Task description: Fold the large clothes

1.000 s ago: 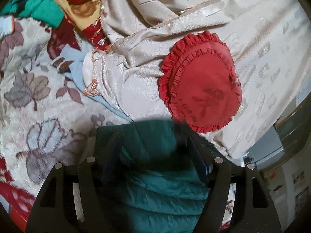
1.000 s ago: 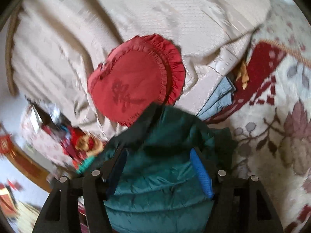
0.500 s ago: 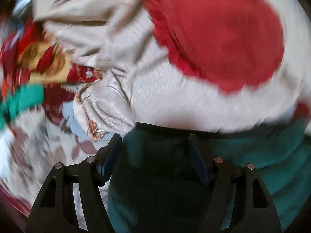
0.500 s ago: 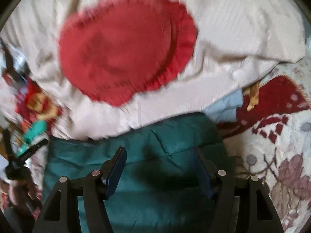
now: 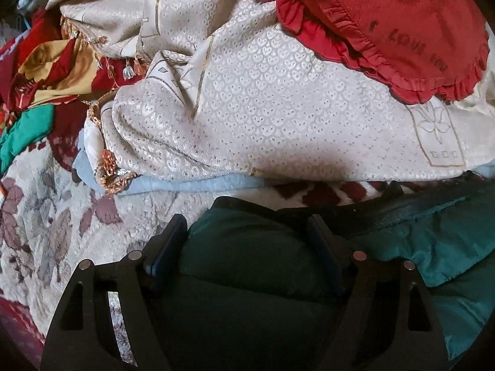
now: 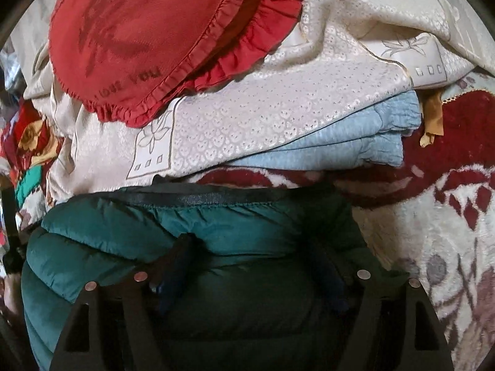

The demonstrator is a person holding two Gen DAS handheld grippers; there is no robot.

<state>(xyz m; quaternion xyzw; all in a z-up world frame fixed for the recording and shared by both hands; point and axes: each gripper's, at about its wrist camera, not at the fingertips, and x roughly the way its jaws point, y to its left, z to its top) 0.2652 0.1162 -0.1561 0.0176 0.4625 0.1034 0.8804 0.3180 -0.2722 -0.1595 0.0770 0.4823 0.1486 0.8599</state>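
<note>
A teal quilted puffer jacket (image 5: 448,241) lies on the floral blanket, its dark-trimmed edge toward the pile of bedding. In the left wrist view my left gripper (image 5: 246,225) has a thick fold of it bulging between both fingers, and the jaws are opening. The right wrist view shows the jacket (image 6: 123,232) again, with my right gripper (image 6: 250,244) sunk into another padded fold. Its jaws are opening too, and the padding still fills the gap. Both grippers point down at the bed surface.
Just beyond the jacket is a heap of cream patterned bedspread (image 5: 278,108) over a folded light blue cloth (image 6: 355,145). A red frilled heart pillow (image 5: 386,15) sits on top. Red, gold and green cloth (image 5: 46,71) lies far left. Floral blanket (image 6: 433,247) spreads around.
Both grippers have swung down and forward with the jacket, which now rests on the blanket near the bedding pile. The pillow looms closer. The fingers stand slightly wider apart.
</note>
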